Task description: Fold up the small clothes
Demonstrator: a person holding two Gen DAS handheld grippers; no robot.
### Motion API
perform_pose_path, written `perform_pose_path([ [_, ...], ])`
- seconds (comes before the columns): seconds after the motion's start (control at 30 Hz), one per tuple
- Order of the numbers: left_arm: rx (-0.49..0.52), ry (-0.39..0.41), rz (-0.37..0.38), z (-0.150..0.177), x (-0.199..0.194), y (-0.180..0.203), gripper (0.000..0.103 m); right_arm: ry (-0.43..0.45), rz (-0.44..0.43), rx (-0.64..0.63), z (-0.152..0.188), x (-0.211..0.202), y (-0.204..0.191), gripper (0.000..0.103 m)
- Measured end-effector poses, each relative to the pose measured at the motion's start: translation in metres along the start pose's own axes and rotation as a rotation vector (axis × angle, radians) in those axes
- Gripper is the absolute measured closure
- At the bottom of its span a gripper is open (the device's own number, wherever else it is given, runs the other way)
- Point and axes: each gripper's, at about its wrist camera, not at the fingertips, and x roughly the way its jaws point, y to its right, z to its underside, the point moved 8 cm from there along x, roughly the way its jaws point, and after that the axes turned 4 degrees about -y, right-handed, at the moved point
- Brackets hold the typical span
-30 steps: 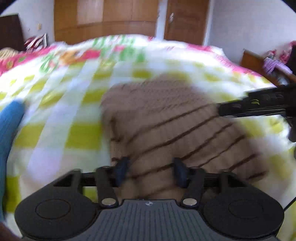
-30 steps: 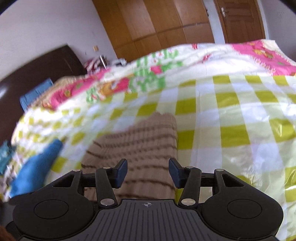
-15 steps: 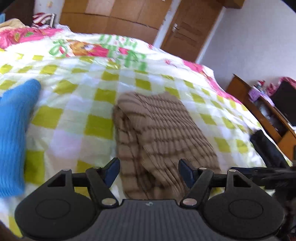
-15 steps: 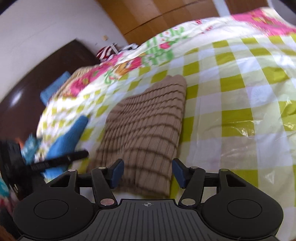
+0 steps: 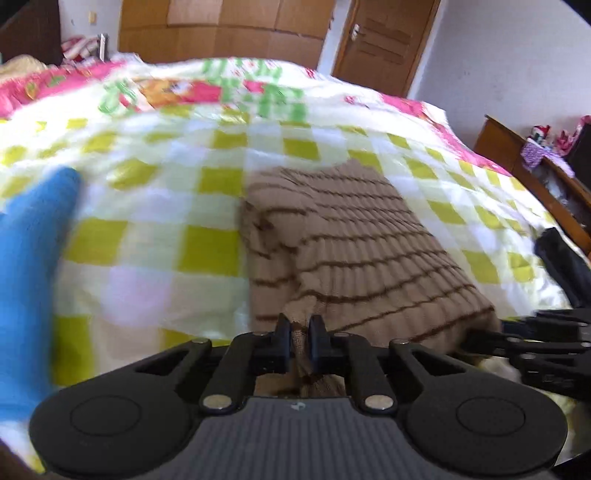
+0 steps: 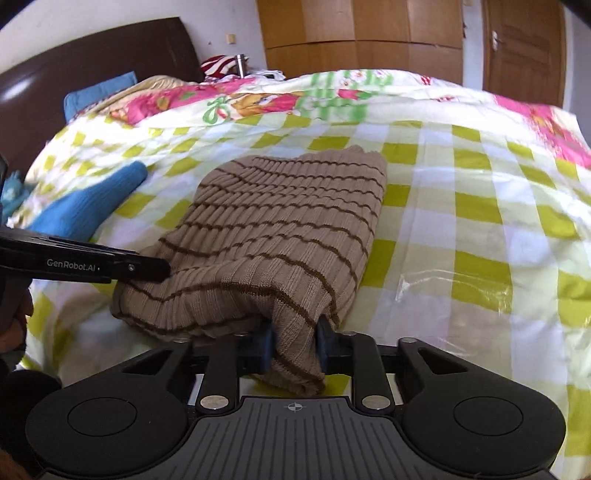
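Observation:
A tan ribbed knit garment with thin brown stripes [image 5: 354, 243] [image 6: 280, 229] lies folded on the checked bedspread. My left gripper [image 5: 300, 332] is closing, its pads pinching the garment's near left corner, whose cloth bunches up between them. My right gripper [image 6: 293, 343] is closing too, with the near right corner clamped between its blue pads and a fold hanging down behind. The left gripper's black finger [image 6: 110, 266] shows from the side in the right wrist view, and the right gripper's linkage [image 5: 535, 336] reaches in at the right edge of the left wrist view.
A blue knit garment [image 5: 29, 280] [image 6: 88, 203] lies to the left of the tan one. The yellow-green checked bedspread [image 6: 461, 206] stretches wide to the right. A dark headboard [image 6: 44, 99], wooden wardrobes [image 6: 354, 33] and a side cabinet [image 5: 524, 162] ring the bed.
Both grippers stood open over the garment's near edge; now each has closed on a near corner. The near edge is lifted and bunched between the pads.

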Motion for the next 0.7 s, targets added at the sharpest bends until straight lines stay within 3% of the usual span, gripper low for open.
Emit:
perform_pose_path([
  [0.07, -0.030, 0.002, -0.050, 0.007, -0.003, -0.018, 0.080, -0.010, -0.004, 0.014, 0.004, -0.008, -0.001, 0.088],
  [0.13, -0.063, -0.049, -0.139, 0.025, 0.012, -0.039, 0.085, -0.034, 0.006, 0.014, 0.014, -0.006, -0.001, 0.089],
  [0.23, -0.094, -0.053, -0.113, 0.038, 0.008, -0.042, 0.085, -0.086, 0.054, 0.010, 0.026, 0.010, 0.002, 0.087],
  [0.27, -0.105, -0.035, -0.095, 0.035, 0.000, -0.040, 0.085, -0.094, 0.055, -0.010, 0.025, 0.009, -0.001, 0.081],
  [0.33, -0.120, 0.019, -0.051, 0.025, -0.020, -0.036, 0.084, -0.090, 0.043, -0.038, 0.020, 0.001, -0.005, 0.080],
  [0.43, -0.114, 0.087, 0.016, 0.012, -0.045, -0.022, 0.071, -0.081, 0.054, -0.050, 0.011, -0.020, -0.004, 0.079],
  [0.5, -0.094, 0.096, 0.087, 0.010, -0.049, -0.005, 0.052, -0.052, 0.081, -0.054, 0.002, -0.039, -0.003, 0.074],
  [0.53, -0.077, 0.095, 0.111, 0.011, -0.046, 0.004, 0.049, -0.026, 0.081, -0.052, -0.006, -0.048, -0.004, 0.071],
  [0.63, -0.042, 0.070, 0.107, 0.018, -0.020, 0.022, 0.046, 0.023, 0.026, -0.070, -0.039, -0.048, -0.020, 0.048],
  [0.7, -0.057, 0.051, 0.090, 0.022, -0.001, 0.024, 0.046, 0.036, -0.011, -0.077, -0.067, -0.026, -0.036, 0.044],
])
